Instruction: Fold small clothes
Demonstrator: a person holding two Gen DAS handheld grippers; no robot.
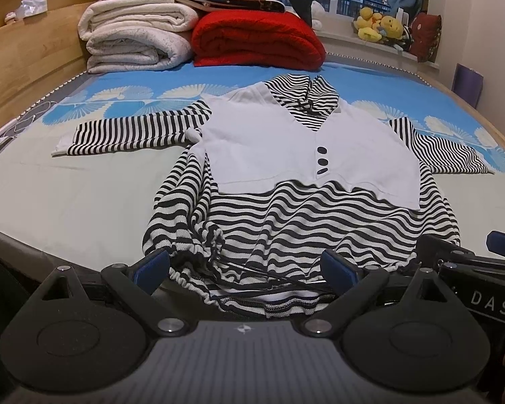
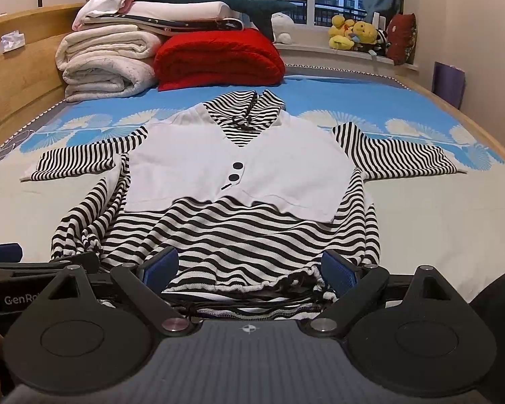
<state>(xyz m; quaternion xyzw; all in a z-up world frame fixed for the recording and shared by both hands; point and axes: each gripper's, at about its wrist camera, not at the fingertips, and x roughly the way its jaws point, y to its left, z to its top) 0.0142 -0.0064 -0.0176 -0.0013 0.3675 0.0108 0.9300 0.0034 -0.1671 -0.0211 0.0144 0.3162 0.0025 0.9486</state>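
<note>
- The top (image 1: 286, 175) lies flat in mid-frame on the bed (image 1: 67, 195), sleeves out, hem at the bottom edge.
- Left gripper (image 1: 245, 269) and right gripper (image 2: 249, 271): jaws wide apart, holding nothing, straddling the hem.
- Risk: the drawstring (image 1: 252, 272) loops loose here and could snag a finger.
- Risk: the bunched hem may yield only one layer, though depth is hard to judge.

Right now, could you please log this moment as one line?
phase: pre-grasp | left gripper: open at hem | right gripper: open at hem | striped top: flat, unfolded
</note>
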